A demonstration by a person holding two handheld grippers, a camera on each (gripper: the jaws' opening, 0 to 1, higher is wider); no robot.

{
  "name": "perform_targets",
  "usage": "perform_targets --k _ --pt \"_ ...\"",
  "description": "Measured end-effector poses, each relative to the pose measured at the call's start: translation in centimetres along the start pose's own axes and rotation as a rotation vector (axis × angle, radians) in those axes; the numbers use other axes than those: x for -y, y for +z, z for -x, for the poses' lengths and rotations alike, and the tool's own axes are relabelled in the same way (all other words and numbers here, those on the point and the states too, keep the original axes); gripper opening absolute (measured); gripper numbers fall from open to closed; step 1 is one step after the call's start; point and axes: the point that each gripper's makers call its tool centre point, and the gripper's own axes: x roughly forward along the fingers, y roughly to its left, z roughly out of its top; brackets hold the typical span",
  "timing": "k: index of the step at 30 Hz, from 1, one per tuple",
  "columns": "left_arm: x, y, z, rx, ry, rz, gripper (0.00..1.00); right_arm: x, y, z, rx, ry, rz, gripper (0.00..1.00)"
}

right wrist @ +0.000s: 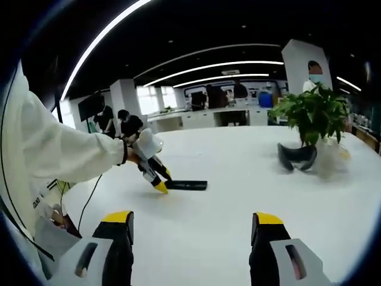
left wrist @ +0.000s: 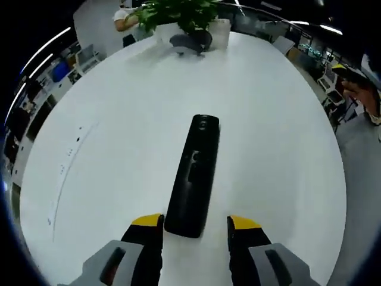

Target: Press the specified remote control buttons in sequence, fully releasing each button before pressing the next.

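Note:
A long black remote control (left wrist: 193,174) lies flat on the white table (left wrist: 274,137), its near end reaching in between my left gripper's (left wrist: 195,223) yellow-tipped jaws. Those jaws stand open on either side of the remote's end. In the right gripper view the same remote (right wrist: 186,185) lies mid-table, with the left gripper (right wrist: 156,176) at its left end, held by a hand in a white sleeve (right wrist: 65,152). My right gripper (right wrist: 193,226) hovers open well short of the remote, nothing between its jaws.
A potted green plant (right wrist: 314,113) and a dark curved object (right wrist: 296,157) stand at the table's far end, seen too as the plant (left wrist: 178,15) in the left gripper view. People stand beyond the table by desks. A black cable (right wrist: 89,199) hangs at the left table edge.

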Motion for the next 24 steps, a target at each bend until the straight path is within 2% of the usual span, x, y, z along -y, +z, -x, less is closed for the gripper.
perform_targets --k 5,9,11,14,21,24 --pt "-0.1 0.2 -0.1 0.024 0.017 0.023 0.37 -0.5 0.2 -0.1 0.004 0.010 0.009 0.80" --pt "-0.2 0.4 -0.1 0.000 0.024 0.023 0.32 -1.1 0.4 -0.2 0.007 0.025 0.014 0.79" --pt "-0.3 0.4 -0.1 -0.003 0.029 0.028 0.26 -1.3 0.4 -0.2 0.002 0.028 0.022 0.79" --pt "0.0 0.4 -0.2 0.003 0.025 -0.014 0.24 -1.4 0.6 -0.1 0.007 0.029 0.031 0.79" --pt "0.4 0.3 -0.1 0.006 0.031 -0.029 0.23 -1.3 0.8 0.1 0.010 0.025 0.026 0.78" --pt "1.2 0.1 0.0 0.000 0.005 -0.082 0.23 -1.3 0.9 0.3 0.015 0.026 0.024 0.75"
